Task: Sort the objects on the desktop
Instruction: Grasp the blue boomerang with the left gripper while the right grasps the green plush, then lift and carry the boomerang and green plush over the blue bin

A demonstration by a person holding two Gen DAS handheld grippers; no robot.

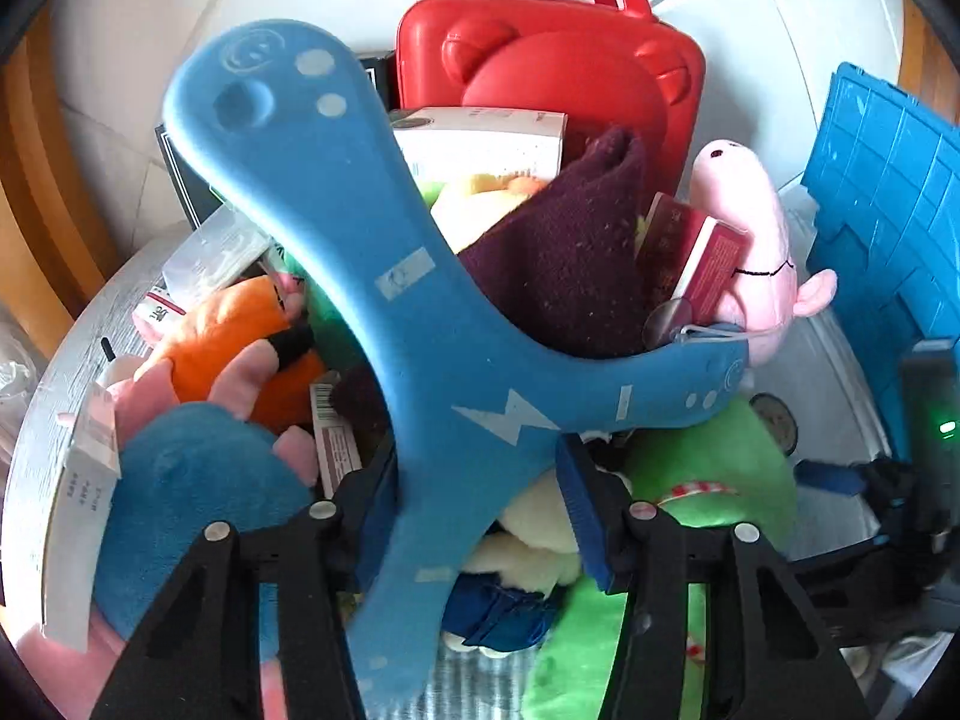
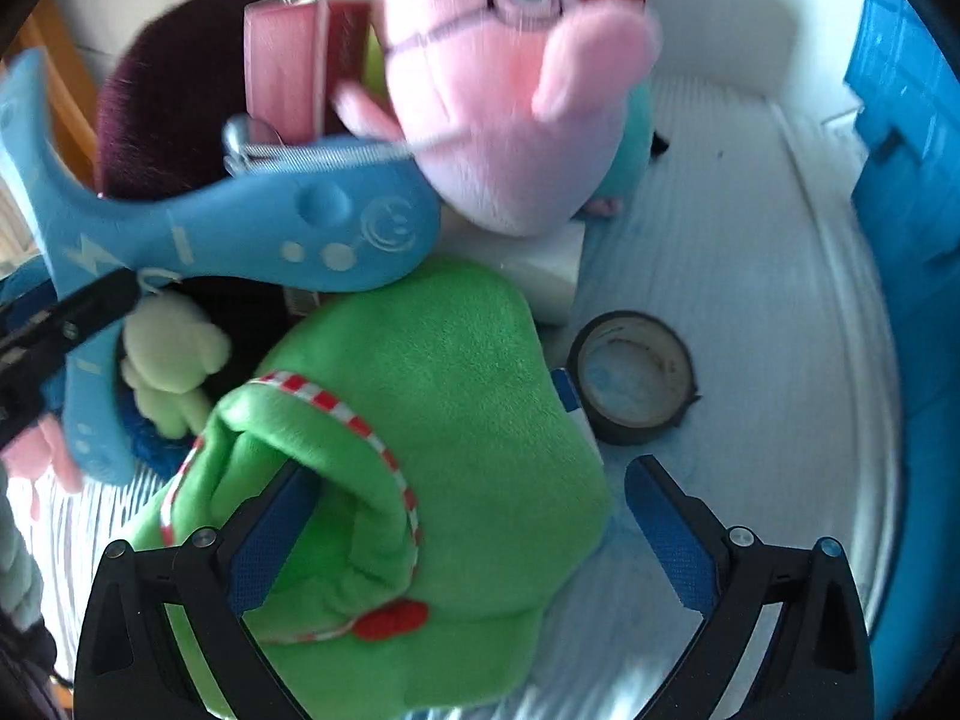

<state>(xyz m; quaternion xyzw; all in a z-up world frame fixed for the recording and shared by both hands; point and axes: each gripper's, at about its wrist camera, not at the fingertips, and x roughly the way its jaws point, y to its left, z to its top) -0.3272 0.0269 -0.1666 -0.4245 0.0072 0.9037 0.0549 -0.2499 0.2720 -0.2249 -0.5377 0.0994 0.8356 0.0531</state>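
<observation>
A blue, three-armed foam boomerang [image 1: 384, 312] with white printed marks is seen lying on top of a heap of soft toys and boxes on a pale worktop [image 1: 834, 372]. In the left wrist view, one arm of the boomerang runs straight down between the two blue pads of the left tongs [image 1: 480, 516]. Its long axis is lined up with the tongs, and the other two arms fan away to the far left and the right. The left pad is seen against the foam; whether the right pad presses on it cannot be told.

The right tongs [image 2: 474, 534] are spread wide over a green plush toy with red-and-white trim [image 2: 432, 372]. One finger is tucked into the toy's fold and the other stands clear on its right. A roll of dark tape [image 2: 636, 375] lies just beyond.

The left hand is judged the nearer to the boomerang.
</observation>
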